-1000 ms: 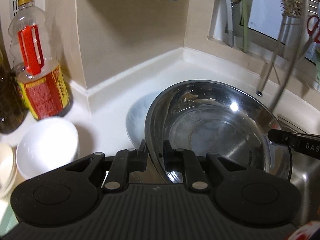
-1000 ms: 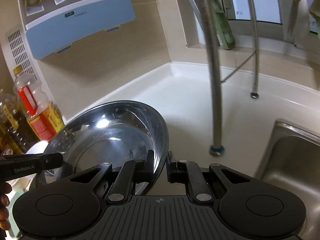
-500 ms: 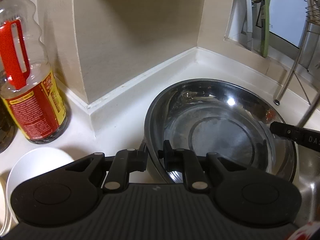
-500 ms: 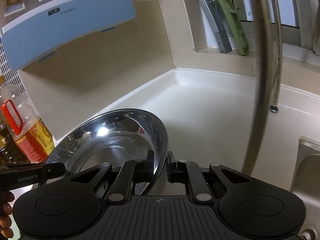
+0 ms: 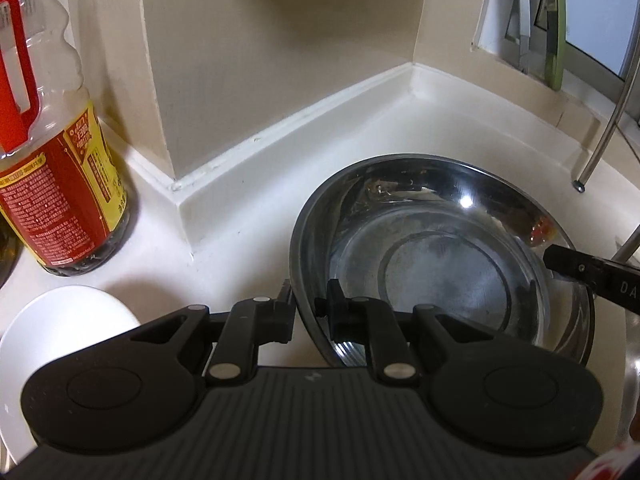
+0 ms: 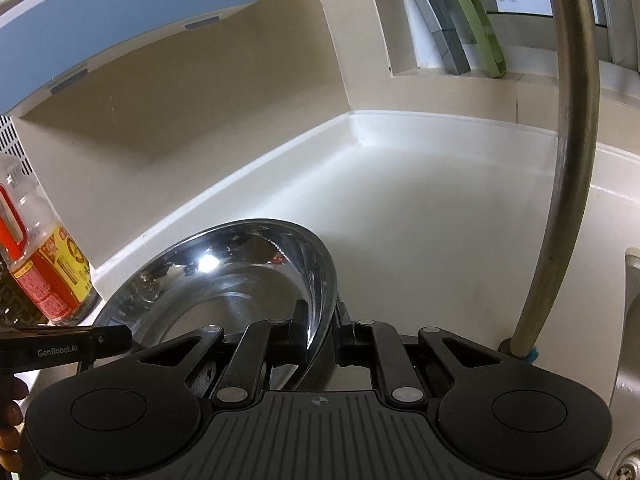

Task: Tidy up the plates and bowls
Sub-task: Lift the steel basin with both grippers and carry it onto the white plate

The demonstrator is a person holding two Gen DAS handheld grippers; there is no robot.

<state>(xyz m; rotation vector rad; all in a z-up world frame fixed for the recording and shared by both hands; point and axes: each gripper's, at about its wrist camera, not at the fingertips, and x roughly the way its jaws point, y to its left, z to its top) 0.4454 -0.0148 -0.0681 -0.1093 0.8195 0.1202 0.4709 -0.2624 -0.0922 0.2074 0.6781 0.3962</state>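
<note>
A large steel bowl (image 5: 440, 256) is held between both grippers over the white counter corner. My left gripper (image 5: 310, 306) is shut on the bowl's near-left rim, one finger outside and one inside. My right gripper (image 6: 320, 326) is shut on the opposite rim of the steel bowl (image 6: 224, 276). The right gripper's finger shows in the left wrist view (image 5: 584, 270), and the left gripper's finger shows in the right wrist view (image 6: 72, 346). A white bowl (image 5: 60, 328) sits on the counter at lower left.
An oil bottle (image 5: 48, 168) with a red handle stands left against the wall, also in the right wrist view (image 6: 44, 276). A curved steel tap pipe (image 6: 568, 160) rises at right beside the sink edge (image 6: 628, 320). A rack leg (image 5: 600, 136) stands at far right.
Both grippers carried the steel bowl forward toward the wall corner. The pale plate under the bowl, then most of the white bowl, slid out of view; the tap pipe shifted right.
</note>
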